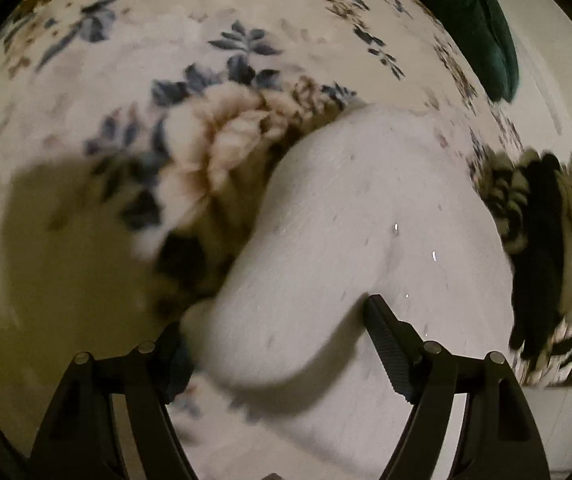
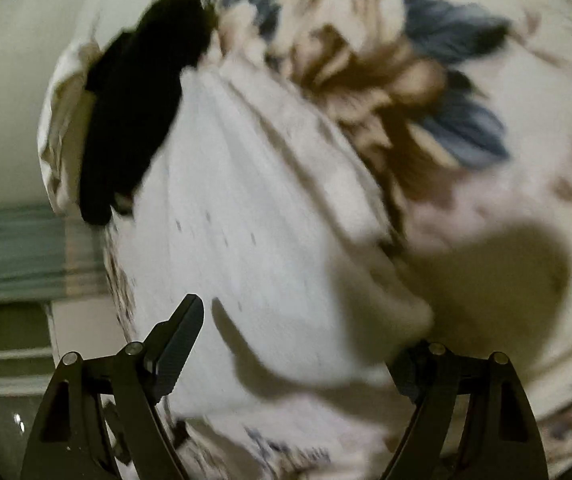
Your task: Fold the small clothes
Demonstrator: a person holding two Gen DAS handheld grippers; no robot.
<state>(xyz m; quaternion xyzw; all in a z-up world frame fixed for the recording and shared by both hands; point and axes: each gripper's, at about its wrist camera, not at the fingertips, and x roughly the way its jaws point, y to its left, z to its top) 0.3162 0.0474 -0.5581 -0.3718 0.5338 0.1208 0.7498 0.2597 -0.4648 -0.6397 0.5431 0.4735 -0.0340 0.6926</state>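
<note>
Garment: the white cloth (image 1: 366, 216) lies on the floral blanket (image 1: 189, 60), bunched into a rounded fold, and it fills the near middle of both wrist views. In the right wrist view its creases (image 2: 253, 184) fan out from near to far.

Left gripper: your left gripper (image 1: 281, 344) has its fingers spread wide apart, with the cloth lying between them. The right-hand finger (image 1: 386, 340) sits at the edge of a dimple in the fabric; the other fingertip is hidden behind the cloth, so you cannot tell whether either pad is pressing.

Right gripper: your right gripper (image 2: 302, 344) is also wide apart, straddling the near end of the cloth. Its left finger (image 2: 177, 344) shows clearly; the right one is partly covered by a rolled hem (image 2: 390, 312).

Key relation: the cloth runs away from both tools along its long axis, near to far, and tilts toward the left in the right wrist view. Both grippers look about equally close to it; neither has the fabric clamped.

Neighbours: a black garment (image 2: 137, 100) lies at the far left of the cloth, touching or overlapping its far corner. A dark green item (image 1: 482, 28) sits well apart at the far right.

Next move, as a judgement: you probably need to close on the near edge before lifting. Motion blur hides the finer detail.
</note>
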